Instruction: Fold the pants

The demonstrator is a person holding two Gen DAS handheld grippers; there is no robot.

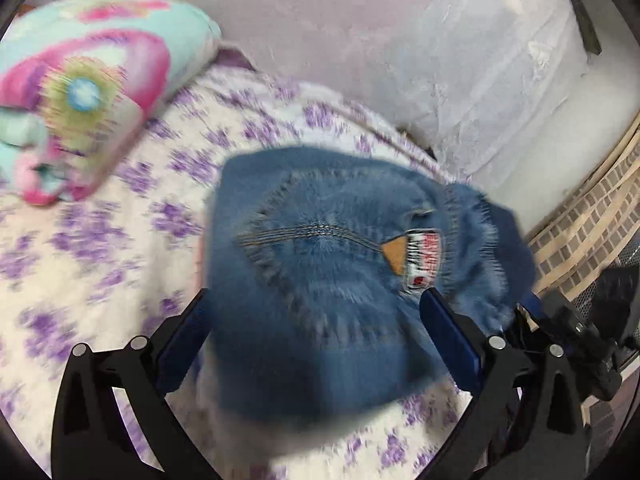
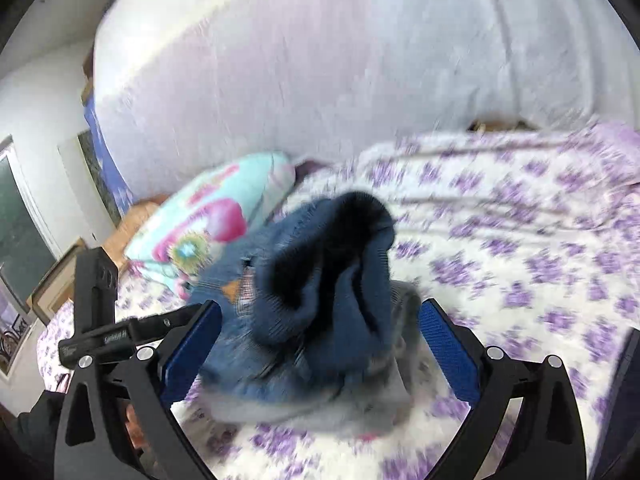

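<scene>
Lying in a loose heap on a purple-flowered bedspread (image 1: pixel 100 240), the jeans (image 1: pixel 320 256) sit directly ahead of both grippers, with no leg laid out flat in either view. The left gripper (image 1: pixel 316 344) stands wide, its blue pads (image 1: pixel 452 344) on either side of the denim; the seat panel with its pocket stitching and brand label (image 1: pixel 424 260) fills the gap, but the blur makes it hard to say whether the cloth touches the pads or merely lies beyond them. The right gripper (image 2: pixel 320 344) is also spread to its full width, pads (image 2: pixel 448 344) clear of the bundle, which rises between them as a dark open fold of fabric, perhaps a waistband or leg mouth. No pinch shows on either side. From the left view the heap runs slightly rightwards, toward the other tool; from the right view it leans left, toward a bright pillow (image 2: pixel 212 216) near the white wall (image 2: pixel 320 60). So the pants lie between the two hands, about as near to one as to the other. The heap's long axis cannot be read, so the next move likely calls for finding the waistband and spreading the garment flat before any fold.
</scene>
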